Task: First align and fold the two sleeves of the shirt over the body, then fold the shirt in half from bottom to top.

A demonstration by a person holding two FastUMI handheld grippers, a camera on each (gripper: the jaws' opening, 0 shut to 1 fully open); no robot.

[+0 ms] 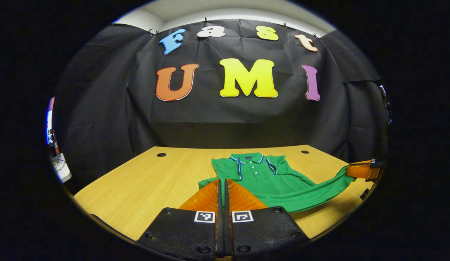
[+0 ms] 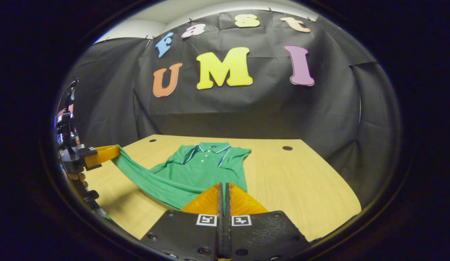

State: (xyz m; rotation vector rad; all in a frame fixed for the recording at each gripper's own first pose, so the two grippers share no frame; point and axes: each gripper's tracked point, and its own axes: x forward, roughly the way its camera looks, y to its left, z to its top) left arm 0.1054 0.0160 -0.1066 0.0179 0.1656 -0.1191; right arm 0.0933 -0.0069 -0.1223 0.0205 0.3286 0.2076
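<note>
- Left gripper [image 1: 223, 181] is clamped on the green polo shirt's [image 1: 268, 177] hem.
- Right gripper [image 2: 223, 185] is likewise clamped on the hem, lifted off the wooden table [image 1: 145, 181].

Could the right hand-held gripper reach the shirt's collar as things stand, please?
Probably not freely: the right hand-held gripper is shut on the hem of the green polo shirt, as is the left hand-held gripper. The collar lies uncovered on the wooden table, but reaching it means letting go.
</note>
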